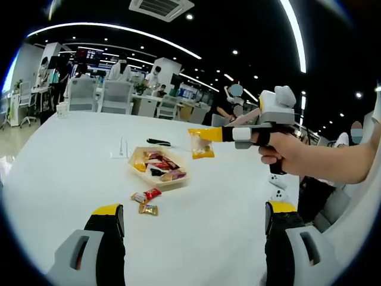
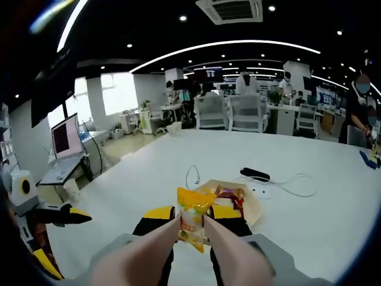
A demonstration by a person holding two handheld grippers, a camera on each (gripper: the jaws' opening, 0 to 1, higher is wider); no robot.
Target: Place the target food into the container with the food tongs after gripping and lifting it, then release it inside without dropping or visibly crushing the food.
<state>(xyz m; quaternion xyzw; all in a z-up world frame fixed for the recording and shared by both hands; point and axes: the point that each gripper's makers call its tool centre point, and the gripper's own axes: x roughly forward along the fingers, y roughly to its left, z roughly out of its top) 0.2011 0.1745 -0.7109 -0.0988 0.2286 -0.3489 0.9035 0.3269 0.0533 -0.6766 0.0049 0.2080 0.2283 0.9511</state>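
A yellow snack packet hangs in the air above the white table, just right of and beyond the container. My right gripper, held by a hand, is shut on its top edge. In the right gripper view the same packet is pinched between my right gripper's closed jaws, in front of the container. That container is a shallow pale tray holding several wrapped snacks. My left gripper sits low over the table, open and holding nothing; its yellow tip also shows at the left.
Two loose wrapped candies lie on the table in front of the tray. A black object and a white cable lie behind it. A laptop stands on a side desk; office chairs and people are farther back.
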